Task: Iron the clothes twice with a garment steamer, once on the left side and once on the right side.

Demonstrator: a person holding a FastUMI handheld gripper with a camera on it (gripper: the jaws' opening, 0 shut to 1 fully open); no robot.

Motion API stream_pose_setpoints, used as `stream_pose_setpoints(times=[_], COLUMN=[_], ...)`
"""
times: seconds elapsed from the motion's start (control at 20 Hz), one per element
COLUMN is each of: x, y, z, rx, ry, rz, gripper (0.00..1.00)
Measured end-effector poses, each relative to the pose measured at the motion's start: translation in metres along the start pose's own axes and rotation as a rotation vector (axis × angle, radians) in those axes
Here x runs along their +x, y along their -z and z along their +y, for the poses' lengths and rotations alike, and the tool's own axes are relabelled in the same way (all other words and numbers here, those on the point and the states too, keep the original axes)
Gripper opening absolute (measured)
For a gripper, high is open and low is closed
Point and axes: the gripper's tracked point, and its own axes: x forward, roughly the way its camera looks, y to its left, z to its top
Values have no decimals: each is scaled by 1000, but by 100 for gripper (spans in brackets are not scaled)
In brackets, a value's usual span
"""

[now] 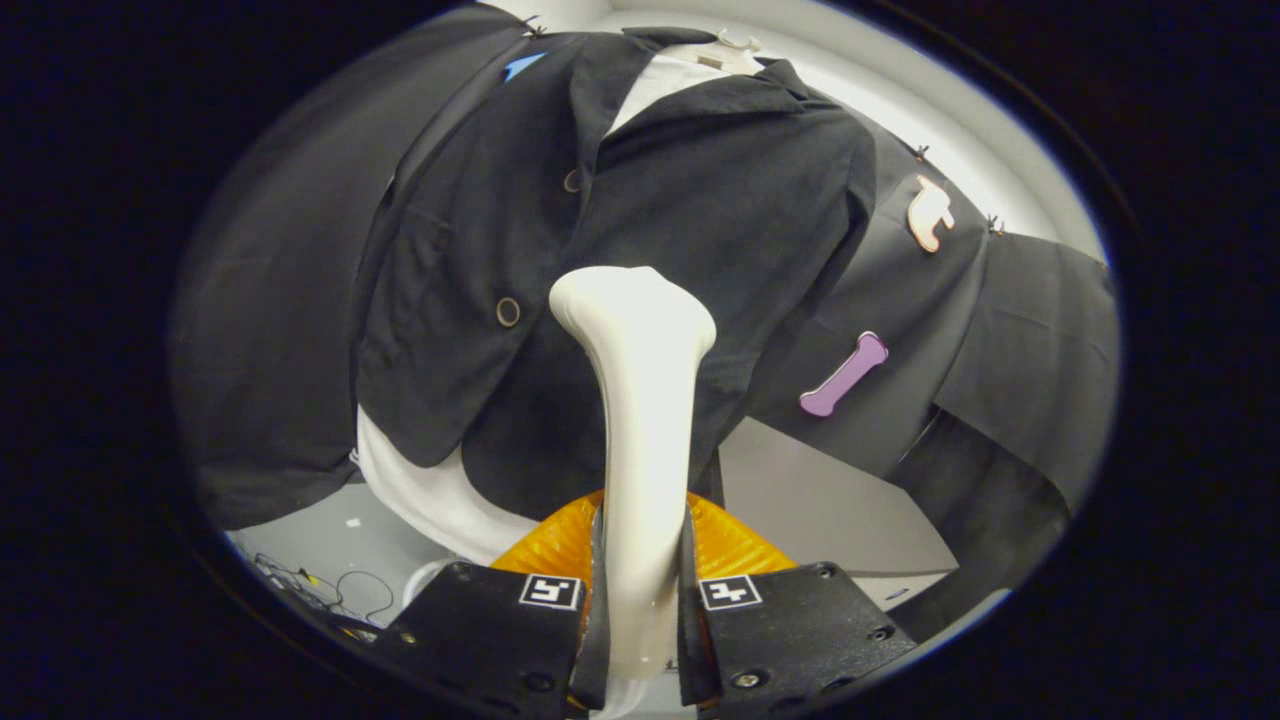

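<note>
A black jacket [700, 200] with round buttons hangs on a white mannequin torso [420, 490], over a white shirt that shows at the collar. My gripper [640, 590] is shut on the white garment steamer [640, 400], both fingers pressing its handle. The steamer's flared head reaches up to the jacket's front, just right of the lower button [508, 311], near the middle of the chest. I cannot tell whether the head touches the cloth. An orange ribbed part [730, 545] sits behind the handle, just above the fingers.
The mannequin's white base stands on a grey floor [820, 500]. Black cables [330, 590] lie on the floor to the left of the fingers. Black cloth hangs behind the jacket on both sides.
</note>
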Motion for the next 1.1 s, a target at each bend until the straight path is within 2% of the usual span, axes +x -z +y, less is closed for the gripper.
stream_pose_setpoints(times=[0.35,1.1], x=[4,18], y=[22,116], z=[12,37], rx=[-28,-62], ry=[-13,-73], rz=[19,174], gripper=[30,30])
